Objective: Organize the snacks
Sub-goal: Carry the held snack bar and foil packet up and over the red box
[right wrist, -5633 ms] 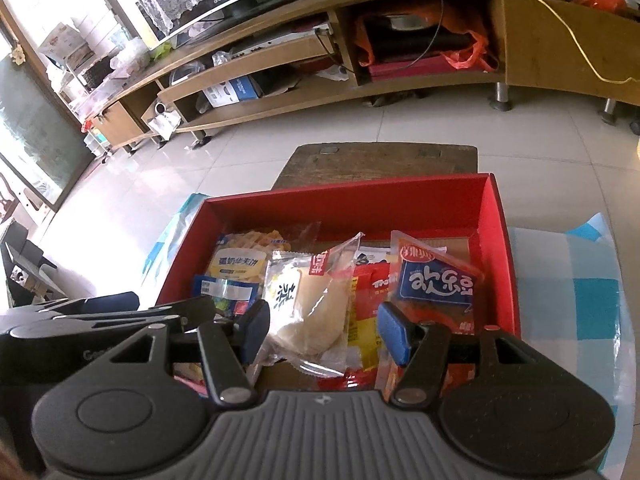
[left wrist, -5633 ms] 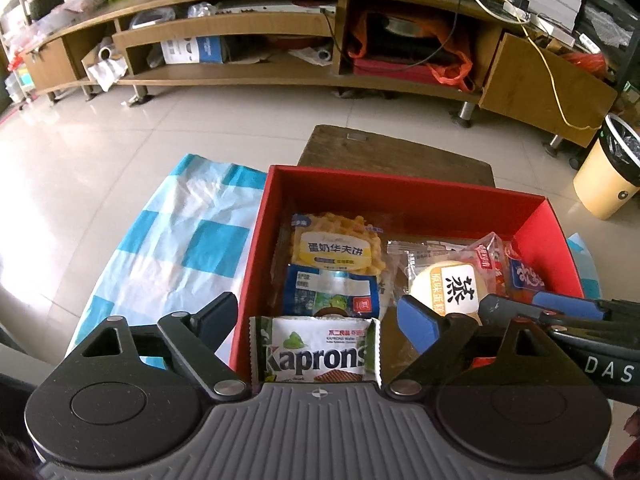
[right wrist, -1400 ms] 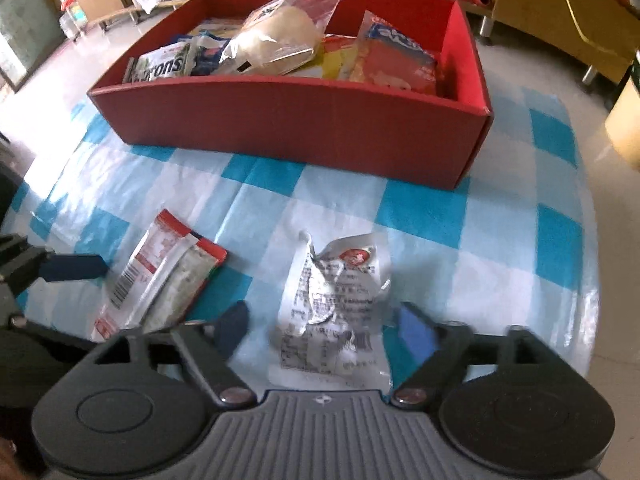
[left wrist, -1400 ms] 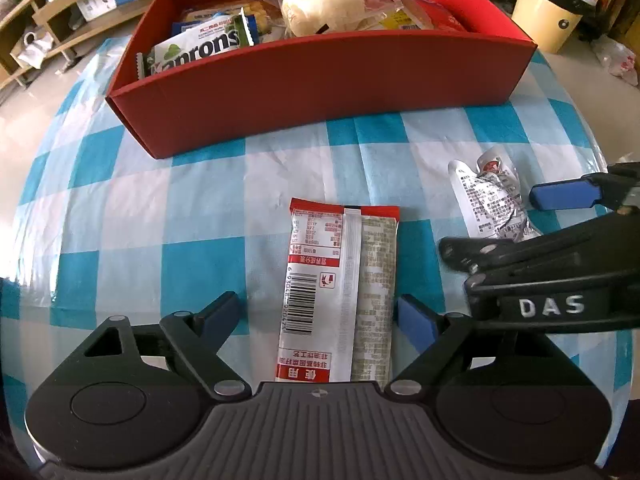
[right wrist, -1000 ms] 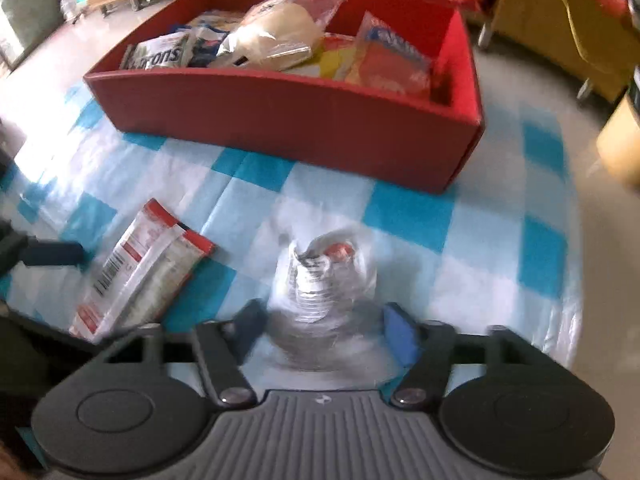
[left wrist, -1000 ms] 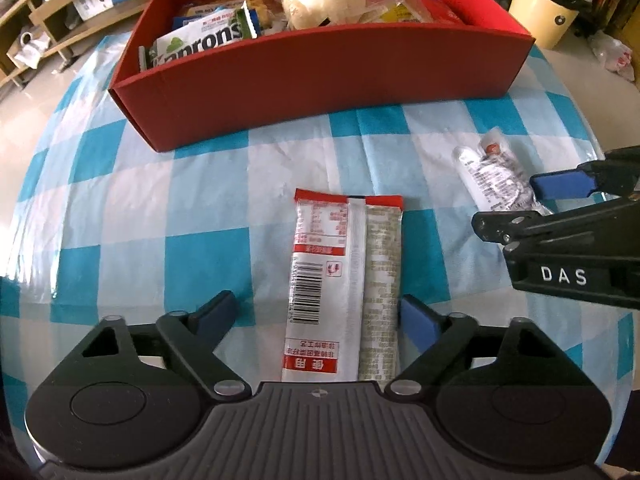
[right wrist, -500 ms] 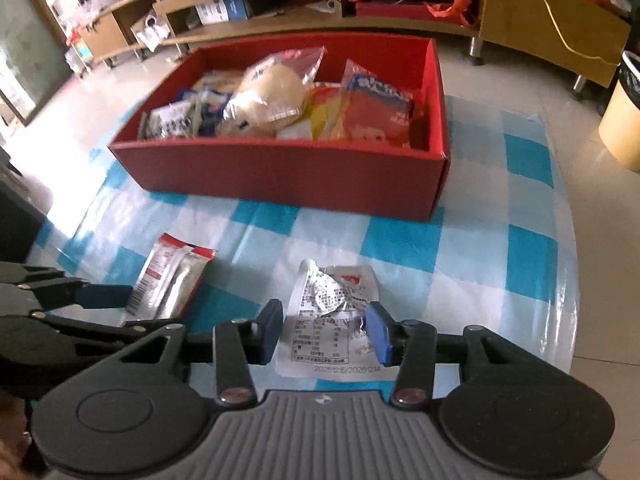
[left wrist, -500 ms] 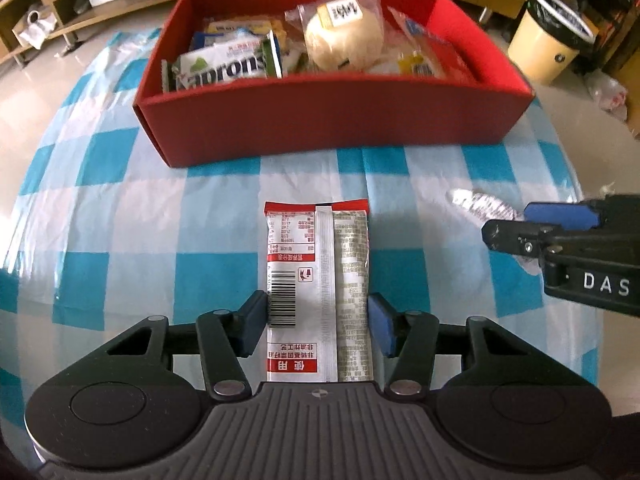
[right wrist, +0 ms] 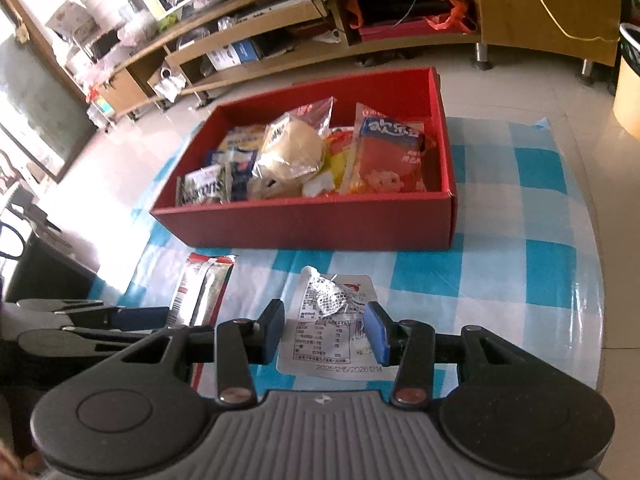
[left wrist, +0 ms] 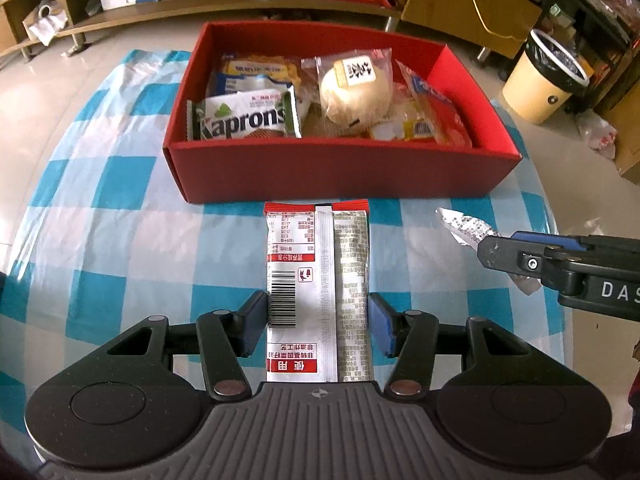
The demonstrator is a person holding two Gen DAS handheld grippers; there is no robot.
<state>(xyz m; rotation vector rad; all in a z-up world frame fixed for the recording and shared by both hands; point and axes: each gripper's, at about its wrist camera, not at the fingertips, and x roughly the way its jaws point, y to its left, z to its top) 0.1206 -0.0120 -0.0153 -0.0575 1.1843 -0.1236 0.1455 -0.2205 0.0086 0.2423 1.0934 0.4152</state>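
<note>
Left wrist view: the left tongs [left wrist: 318, 326] squeeze a long snack pack [left wrist: 318, 280]; the right tongs [right wrist: 325, 332] pinch a silver packet [right wrist: 334, 320]. Both hang near the red box [left wrist: 340, 172], already nearly full.

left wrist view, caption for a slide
Left tongs grip a barcoded snack packet before the red snack box.

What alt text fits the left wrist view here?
The left gripper has its jaws closed on a red-and-white snack packet above a blue checked tablecloth. Beyond stands a red box full of snacks; the right gripper holds a crinkled silver packet.
</note>
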